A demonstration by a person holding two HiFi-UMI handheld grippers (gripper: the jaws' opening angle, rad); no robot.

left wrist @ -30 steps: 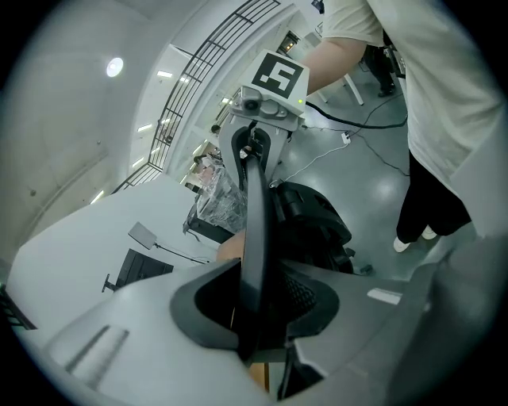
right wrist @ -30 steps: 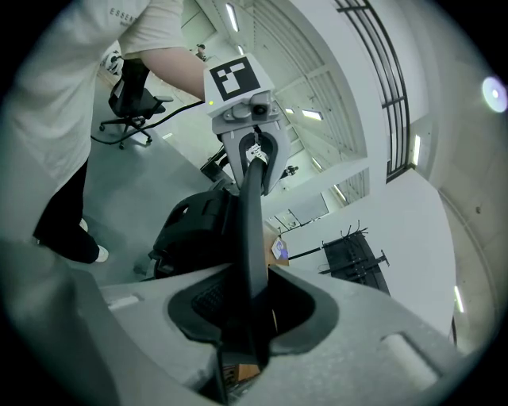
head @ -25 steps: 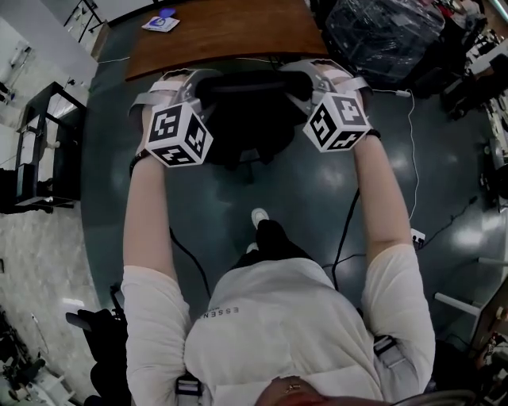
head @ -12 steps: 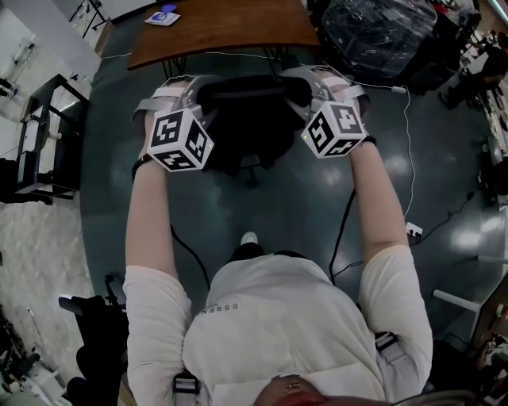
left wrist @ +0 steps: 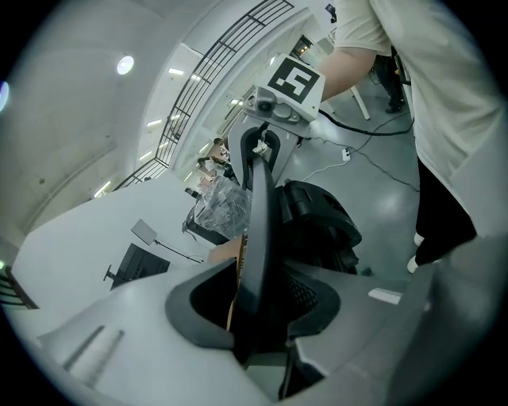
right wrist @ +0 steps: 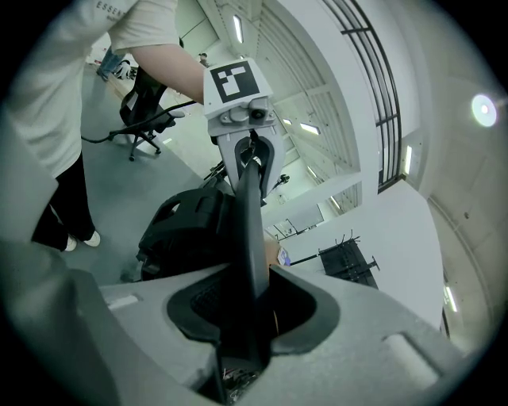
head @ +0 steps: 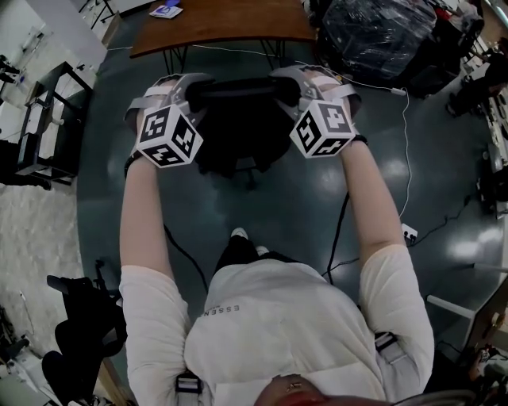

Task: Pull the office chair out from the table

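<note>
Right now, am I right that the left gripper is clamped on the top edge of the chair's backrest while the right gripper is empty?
Not quite: the right gripper is not empty. The right gripper view shows its jaws closed on the same top edge of the backrest. The left gripper is clamped on it, as you say.

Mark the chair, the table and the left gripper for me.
chair (head: pixel 236 86), head view, backrest's top edge.
table (head: pixel 230 24), head view, bare wooden top.
left gripper (head: pixel 194 89), head view, jaws at the backrest.
</note>
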